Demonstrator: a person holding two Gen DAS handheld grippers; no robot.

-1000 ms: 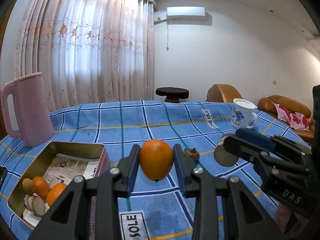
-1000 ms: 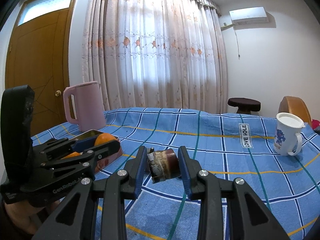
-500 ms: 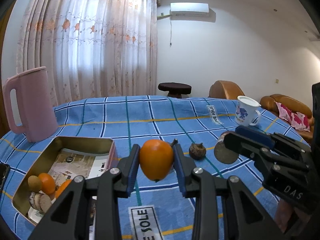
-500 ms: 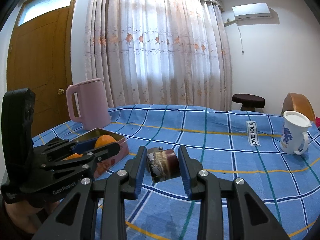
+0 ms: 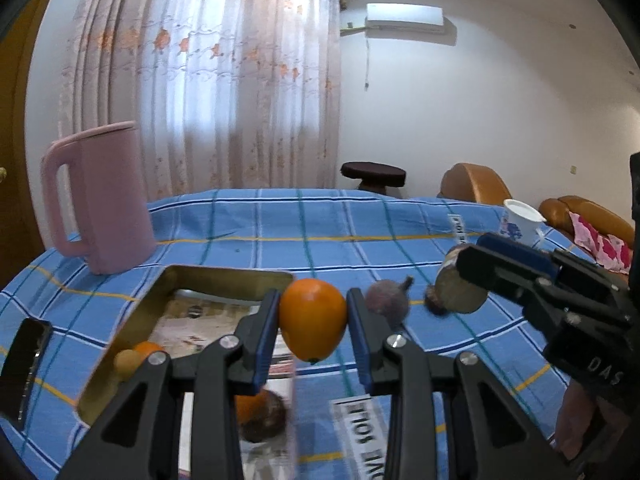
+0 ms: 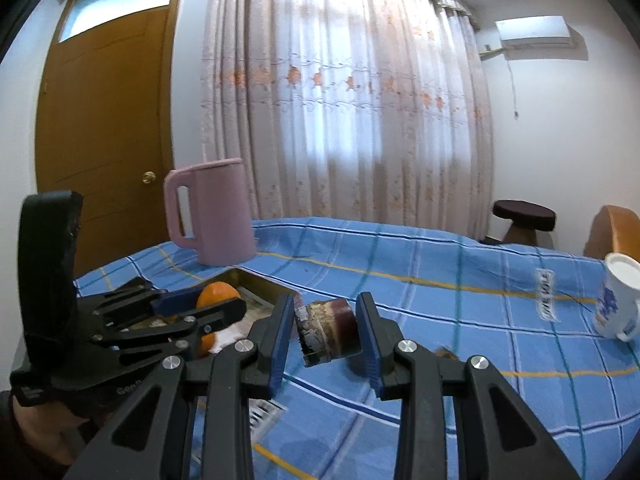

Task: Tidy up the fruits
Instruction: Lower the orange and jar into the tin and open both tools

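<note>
My left gripper [image 5: 313, 326] is shut on an orange [image 5: 312, 325] and holds it above the right side of a gold tin [image 5: 224, 274] on the blue checked cloth. The tin holds an orange [image 5: 147, 349], a small tan fruit [image 5: 127, 361] and more fruit hidden behind my fingers. My right gripper [image 6: 325, 332] is shut on a dark brown cut fruit half [image 6: 326, 332], held above the cloth right of the tin [image 6: 260, 282]. In the left wrist view that half [image 5: 460, 294] shows at the right. A small purple-brown fruit [image 5: 387, 303] lies on the cloth between the grippers.
A pink jug [image 5: 100, 200] stands behind the tin at the left. A white mug [image 6: 618, 300] stands at the far right. A dark phone [image 5: 24, 368] lies left of the tin. A stool [image 5: 373, 172] and brown sofa [image 5: 588, 216] are beyond the table.
Both grippers have swung left toward the tin, each still holding its fruit. The tin and jug now sit nearer the centre of both views.
</note>
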